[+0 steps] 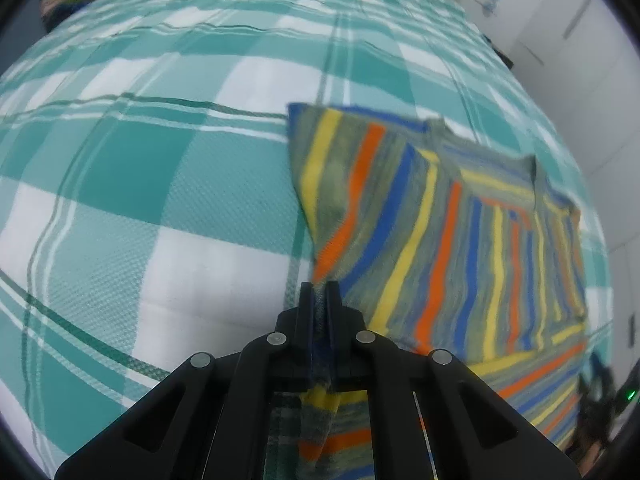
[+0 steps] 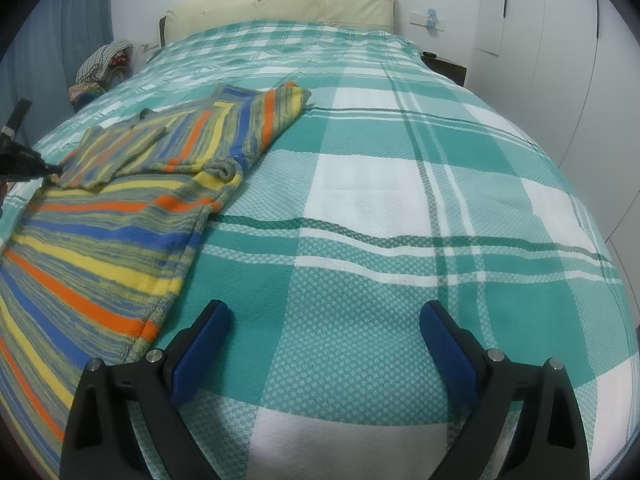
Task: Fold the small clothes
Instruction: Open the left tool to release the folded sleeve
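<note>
1. While the left gripper [image 1: 320, 286] is clamped on a bunched edge of the striped sweater [image 1: 452, 240], the right gripper [image 2: 325, 316] hangs with jaws wide apart over bare bedspread [image 2: 400, 184], just beside the sweater's hem.
2. The sweater lies partly folded on the bed, well short of the headboard [image 2: 280, 4].
3. Risk: the pinch holds little knit; a quick pull could slip it free or drag the folded sleeve askew.
4. No brand, label or readable writing shows.

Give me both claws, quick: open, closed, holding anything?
Left claw: closed on the striped sweater.
Right claw: open, empty, over the plaid bedspread.
</note>
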